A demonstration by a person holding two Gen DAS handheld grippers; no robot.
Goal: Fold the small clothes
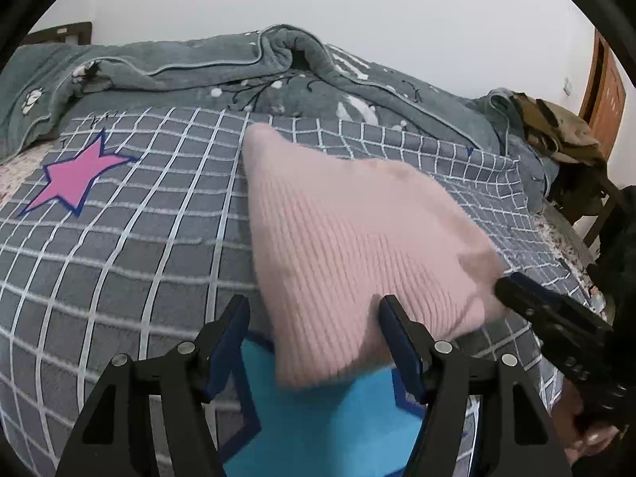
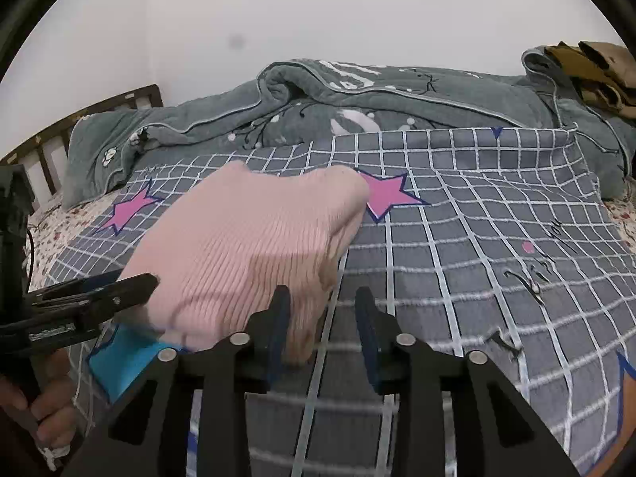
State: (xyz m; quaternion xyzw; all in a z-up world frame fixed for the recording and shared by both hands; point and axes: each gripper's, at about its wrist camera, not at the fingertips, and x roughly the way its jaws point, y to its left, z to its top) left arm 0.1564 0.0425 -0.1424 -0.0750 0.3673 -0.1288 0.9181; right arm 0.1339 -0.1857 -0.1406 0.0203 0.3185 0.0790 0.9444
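Observation:
A folded pink ribbed knit garment (image 1: 357, 230) (image 2: 246, 246) lies flat on the grey checked blanket (image 1: 119, 246) (image 2: 477, 278). My left gripper (image 1: 314, 310) stands open at the garment's near left corner. The cloth fills the right half of the gap and its pads do not press on it. My right gripper (image 2: 322, 298) is open at the near right corner. That corner rests against its left finger (image 2: 280, 310), and bare blanket shows between the jaws. Each gripper also appears in the other's view: the right gripper (image 1: 512, 288) at the garment's right edge, the left gripper (image 2: 135, 280) over its left edge.
A bunched grey-green quilt (image 1: 238, 67) (image 2: 357, 91) lies along the far side of the bed against a white wall. Brown clothing (image 1: 556, 131) (image 2: 596, 71) is piled at the right. A wooden headboard (image 2: 79, 123) stands at the left. A person's hand (image 2: 51, 417) holds the left gripper.

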